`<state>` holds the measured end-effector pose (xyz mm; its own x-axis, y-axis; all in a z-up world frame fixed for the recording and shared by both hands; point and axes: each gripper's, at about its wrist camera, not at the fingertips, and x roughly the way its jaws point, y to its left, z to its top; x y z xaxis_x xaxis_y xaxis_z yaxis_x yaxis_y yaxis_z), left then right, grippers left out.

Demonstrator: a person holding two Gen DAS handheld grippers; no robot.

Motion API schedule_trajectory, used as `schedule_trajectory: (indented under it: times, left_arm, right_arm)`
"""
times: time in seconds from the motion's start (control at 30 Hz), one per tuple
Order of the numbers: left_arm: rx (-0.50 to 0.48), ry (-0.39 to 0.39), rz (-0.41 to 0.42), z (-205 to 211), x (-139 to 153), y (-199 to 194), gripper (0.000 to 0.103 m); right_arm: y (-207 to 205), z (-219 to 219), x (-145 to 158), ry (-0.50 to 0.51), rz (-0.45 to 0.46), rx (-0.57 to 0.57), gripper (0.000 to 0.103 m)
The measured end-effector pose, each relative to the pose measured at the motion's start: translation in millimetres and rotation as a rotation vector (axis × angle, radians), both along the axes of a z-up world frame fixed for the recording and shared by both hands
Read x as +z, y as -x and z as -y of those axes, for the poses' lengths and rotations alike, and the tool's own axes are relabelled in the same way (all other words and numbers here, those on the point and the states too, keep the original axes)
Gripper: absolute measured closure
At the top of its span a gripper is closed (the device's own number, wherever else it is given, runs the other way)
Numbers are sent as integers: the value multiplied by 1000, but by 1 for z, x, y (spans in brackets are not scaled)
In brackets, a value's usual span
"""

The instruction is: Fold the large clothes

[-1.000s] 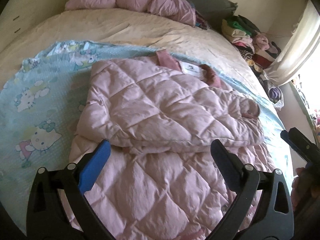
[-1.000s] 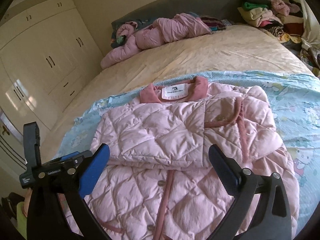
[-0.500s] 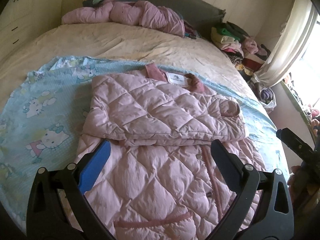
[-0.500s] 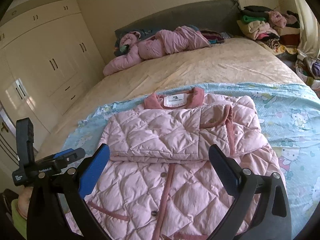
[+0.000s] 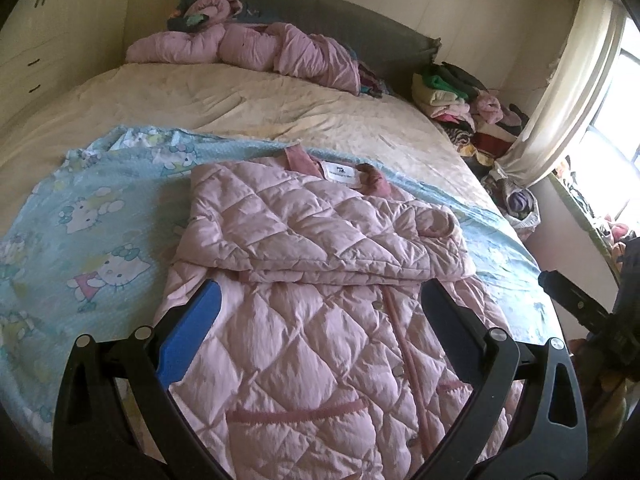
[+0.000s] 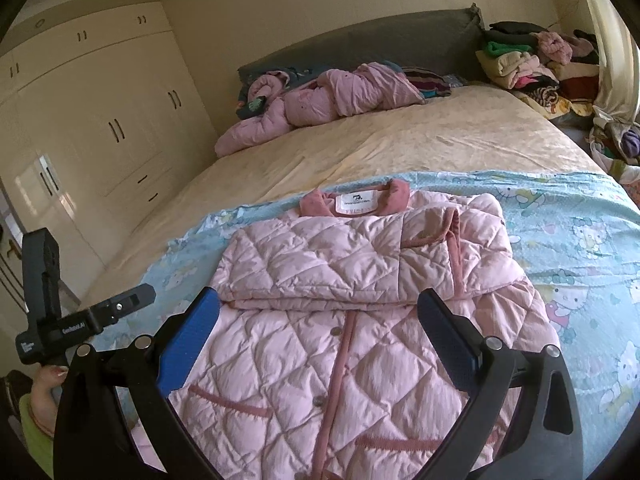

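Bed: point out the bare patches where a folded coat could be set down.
The cream bedspread lies bare between the blue cartoon blanket and the crumpled pink garment by the headboard. Blanket strips either side of the pink quilted coat are free too. The clothes pile crowds the far window-side corner.

Pink quilted jacket (image 6: 340, 320), pale blue cartoon-cat blanket (image 6: 580, 240)
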<state>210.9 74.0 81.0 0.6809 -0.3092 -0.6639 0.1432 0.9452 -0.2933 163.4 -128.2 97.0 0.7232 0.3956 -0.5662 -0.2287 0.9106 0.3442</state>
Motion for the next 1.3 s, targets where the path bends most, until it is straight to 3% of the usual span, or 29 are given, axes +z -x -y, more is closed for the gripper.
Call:
schedule_trajectory:
  times: [0.6,1.3]
  left_arm:
    - [25,-63,19,2,-7,52,9]
    - [58,-160,-22,6,-41,101,9]
  right_arm:
    - [45,16,-5,26,9,3,4]
    - [77,56,-47,75,-59,-43,4]
